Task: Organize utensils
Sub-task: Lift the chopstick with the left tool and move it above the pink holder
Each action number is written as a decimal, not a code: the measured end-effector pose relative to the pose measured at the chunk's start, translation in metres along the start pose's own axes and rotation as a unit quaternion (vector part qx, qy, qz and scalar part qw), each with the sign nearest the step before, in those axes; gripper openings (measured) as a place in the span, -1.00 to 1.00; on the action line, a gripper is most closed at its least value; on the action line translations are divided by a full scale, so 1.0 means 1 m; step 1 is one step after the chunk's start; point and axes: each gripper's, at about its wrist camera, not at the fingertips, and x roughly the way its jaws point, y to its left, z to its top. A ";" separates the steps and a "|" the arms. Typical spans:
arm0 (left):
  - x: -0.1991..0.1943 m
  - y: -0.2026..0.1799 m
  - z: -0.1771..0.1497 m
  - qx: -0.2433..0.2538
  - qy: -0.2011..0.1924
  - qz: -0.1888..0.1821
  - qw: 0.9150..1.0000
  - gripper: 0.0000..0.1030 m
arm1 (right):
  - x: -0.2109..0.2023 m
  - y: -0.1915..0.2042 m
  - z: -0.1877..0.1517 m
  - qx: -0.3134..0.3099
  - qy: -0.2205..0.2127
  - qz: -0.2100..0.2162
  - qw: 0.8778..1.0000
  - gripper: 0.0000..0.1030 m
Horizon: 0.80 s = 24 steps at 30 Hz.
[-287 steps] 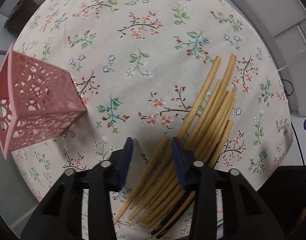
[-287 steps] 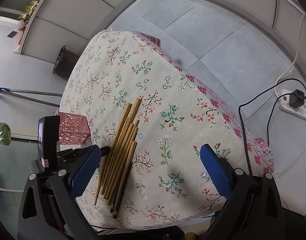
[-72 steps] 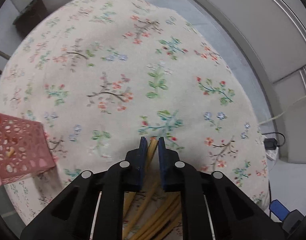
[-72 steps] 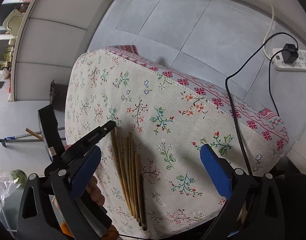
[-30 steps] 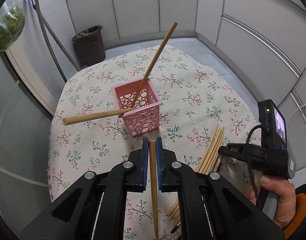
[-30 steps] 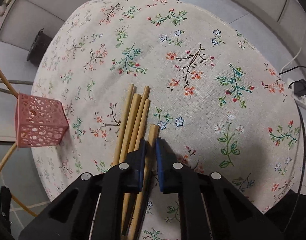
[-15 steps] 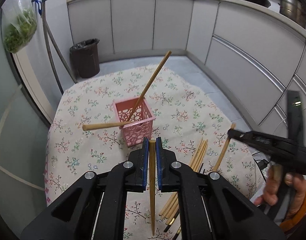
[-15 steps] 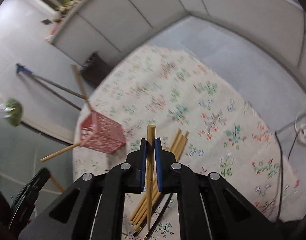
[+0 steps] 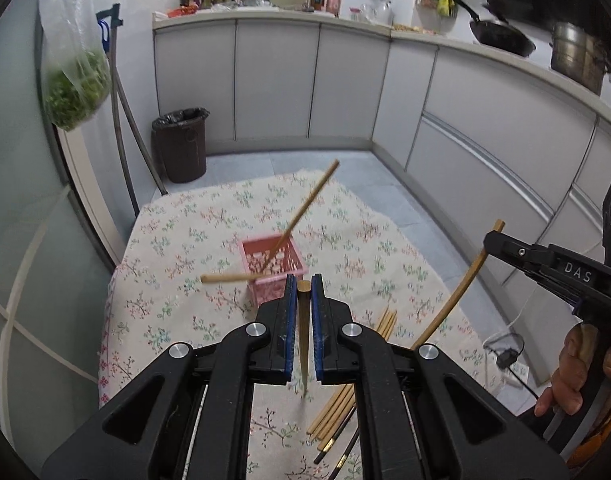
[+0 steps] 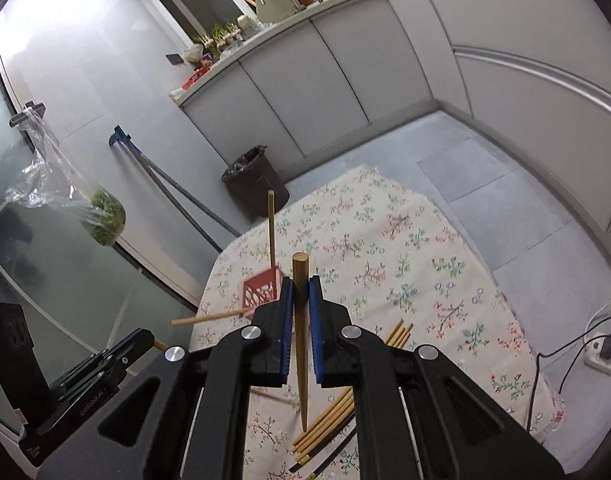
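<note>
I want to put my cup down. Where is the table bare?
Bare floral tablecloth lies behind and left of the pink basket; also the far right corner. It's crowded in front, where loose chopsticks lie.

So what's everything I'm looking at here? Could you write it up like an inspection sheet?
Surface: table under a floral tablecloth.
Job's things: pink basket holding two chopsticks, one upright-leaning, one poking out sideways; loose chopstick pile on the cloth.
Clutter: nothing seen on the table.
Grippers: left gripper fingers shut on one chopstick; right gripper fingers shut on another chopstick.
Cables: power strip with plugged cable on the floor.
Surroundings: bin, hanging bag of greens, grey cabinets, pan and pot on the counter.
</note>
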 end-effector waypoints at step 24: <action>-0.006 0.030 0.119 -0.070 -0.159 0.057 0.983 -0.87 | 0.033 0.054 0.111 -0.001 -0.108 0.047 0.993 -0.84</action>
